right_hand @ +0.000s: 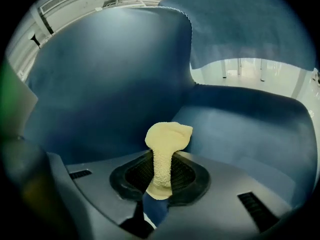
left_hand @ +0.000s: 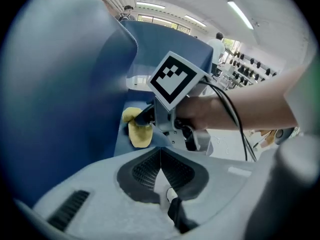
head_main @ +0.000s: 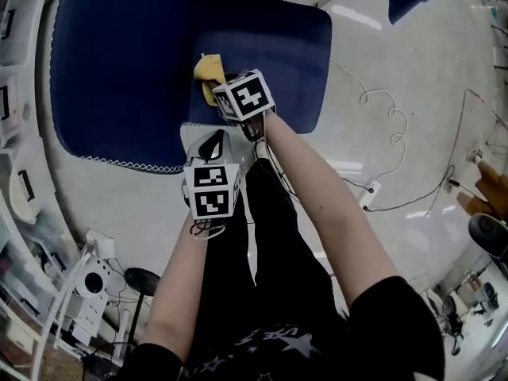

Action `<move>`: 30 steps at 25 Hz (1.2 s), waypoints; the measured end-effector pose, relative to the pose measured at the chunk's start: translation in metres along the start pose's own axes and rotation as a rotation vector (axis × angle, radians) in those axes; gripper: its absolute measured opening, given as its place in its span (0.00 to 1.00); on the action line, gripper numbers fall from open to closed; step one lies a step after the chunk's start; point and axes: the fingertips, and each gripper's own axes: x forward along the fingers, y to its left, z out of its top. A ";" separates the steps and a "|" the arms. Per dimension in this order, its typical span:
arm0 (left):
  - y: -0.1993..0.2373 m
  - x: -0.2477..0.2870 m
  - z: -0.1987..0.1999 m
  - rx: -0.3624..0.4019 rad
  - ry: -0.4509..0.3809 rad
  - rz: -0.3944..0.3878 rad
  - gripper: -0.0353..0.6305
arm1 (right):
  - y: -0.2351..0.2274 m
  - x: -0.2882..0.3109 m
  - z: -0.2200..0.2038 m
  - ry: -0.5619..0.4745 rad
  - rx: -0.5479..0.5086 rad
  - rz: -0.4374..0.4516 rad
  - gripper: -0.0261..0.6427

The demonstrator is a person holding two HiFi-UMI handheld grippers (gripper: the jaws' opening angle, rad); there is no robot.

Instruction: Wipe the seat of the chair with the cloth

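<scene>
The blue chair (head_main: 119, 70) fills the far left of the head view, its white-stitched rim turned toward the person. At the chair's near rim hangs the left claw (head_main: 213, 140), nearer to the person than the other one. In the left gripper view its jaws are pressed together with nothing between them.

Just right of it and farther off, the right claw (head_main: 217, 82) reaches over the chair. Its jaws are clamped narrowly on the yellow cloth (right_hand: 167, 139), which bunches up beyond the tips. The cloth sits low over the seat (right_hand: 240, 129), close to the crease where the seat meets the chair's upright blue side. Whether it touches the fabric cannot be told.

To the right, a white cable (head_main: 381, 117) curls across the pale glossy floor (head_main: 413, 62).
</scene>
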 end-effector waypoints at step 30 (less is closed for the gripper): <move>-0.027 0.023 0.014 0.048 0.031 -0.028 0.08 | -0.154 -0.138 -0.103 -0.067 0.252 -0.281 0.14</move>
